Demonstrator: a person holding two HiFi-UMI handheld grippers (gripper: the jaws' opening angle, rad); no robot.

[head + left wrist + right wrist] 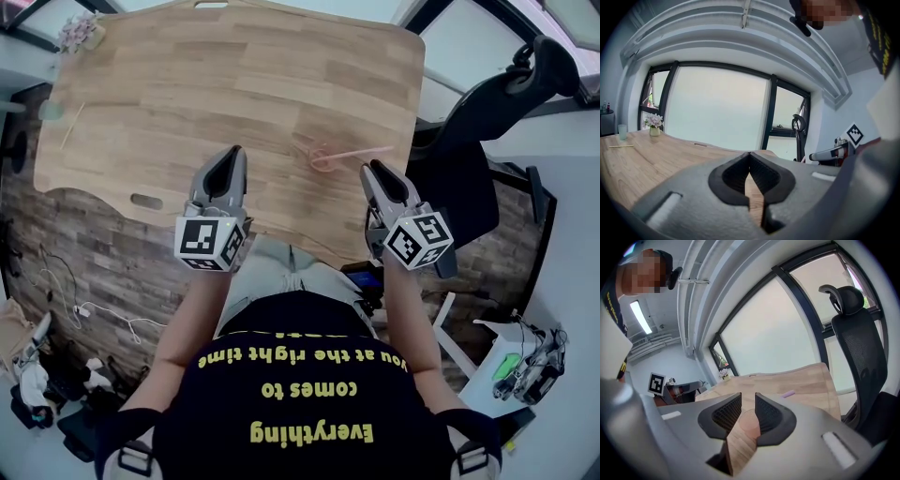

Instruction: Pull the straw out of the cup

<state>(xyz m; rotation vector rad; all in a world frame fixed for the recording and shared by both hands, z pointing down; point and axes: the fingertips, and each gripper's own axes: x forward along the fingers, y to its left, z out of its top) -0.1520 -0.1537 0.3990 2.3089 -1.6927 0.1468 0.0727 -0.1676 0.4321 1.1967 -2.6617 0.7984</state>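
Wood-grain tabletop [187, 94], rounded corners, slot [145, 201] cut near the front edge. Cup [322, 159]: clear pinkish plastic, round, on the right front part of the top, near the right gripper [372, 169] tips but apart from them. Straw [366, 152]: thin, pale pink-lilac, runs from the cup out to the right; can't tell if its far end touches the wood.

Right gripper jaws stand apart, ribbed black pads, nothing pinched. Only its own view shows that ribbing. There the cup [749, 422] sits in the gap beyond the tips, with the lilac straw [788, 393] end off to the right. Left gripper [232, 155] is pinched closed, tips meeting, empty.

Left gripper view gives side-on shapes at the far corner: flower vase [655, 126], pale green glass [622, 131], thin wooden stick [621, 146]. Right gripper view shows the mesh back of the black office chair [858, 343].
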